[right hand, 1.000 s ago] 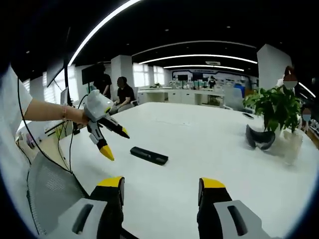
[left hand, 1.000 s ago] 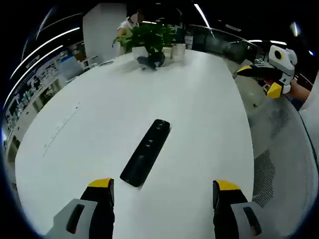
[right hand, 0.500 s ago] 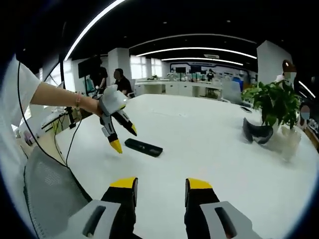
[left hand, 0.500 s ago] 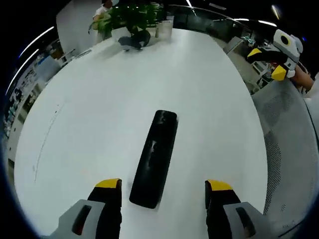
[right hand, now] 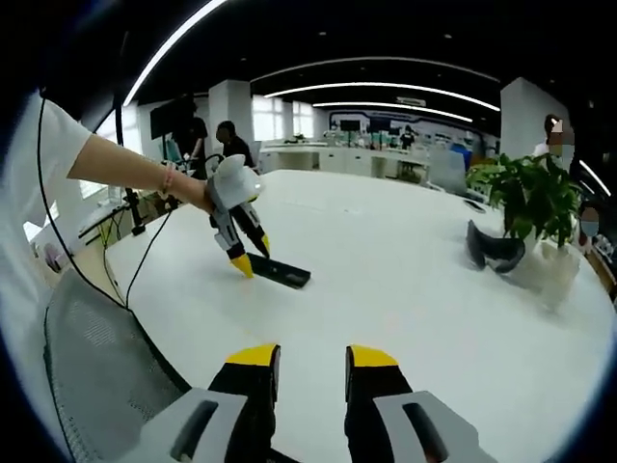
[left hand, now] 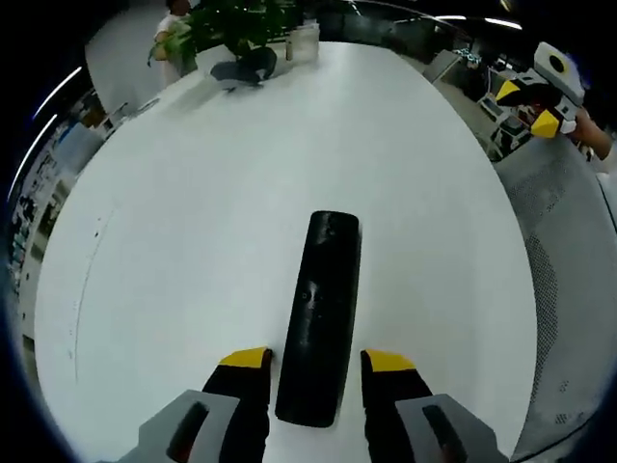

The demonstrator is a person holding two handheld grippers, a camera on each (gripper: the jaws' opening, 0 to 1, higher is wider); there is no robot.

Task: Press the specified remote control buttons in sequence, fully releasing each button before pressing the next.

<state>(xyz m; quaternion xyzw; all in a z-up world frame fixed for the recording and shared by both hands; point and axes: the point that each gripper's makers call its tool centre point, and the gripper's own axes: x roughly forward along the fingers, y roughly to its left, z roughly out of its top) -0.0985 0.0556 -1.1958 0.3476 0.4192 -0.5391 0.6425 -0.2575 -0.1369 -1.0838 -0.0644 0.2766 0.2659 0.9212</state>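
Left gripper view — the black remote control [left hand: 323, 313] lies flat on the white table [left hand: 193, 241], its long axis running away from the camera. Its near end sits between the yellow-tipped jaws of the left gripper [left hand: 317, 361], which straddle it, one on each side; whether they touch its sides cannot be told. At the far end of the table stand a potted plant [left hand: 236, 24] and a dark curved object [left hand: 241, 69]. At upper right, beyond the table edge, the right gripper [left hand: 528, 94] is held in a hand. A grey mesh chair back [left hand: 569, 289] fills the right margin.

Right gripper view — the right gripper [right hand: 311, 357] hangs above the near table edge [right hand: 386, 289], its jaws drawn close with a narrow gap and nothing between them. Farther off, the left gripper [right hand: 253, 256], held at the end of an outstretched arm [right hand: 125, 164], points down at the near end of the remote control [right hand: 280, 272], jaws straddling it. The potted plant [right hand: 530, 198] and dark curved object [right hand: 494, 249] stand at right.
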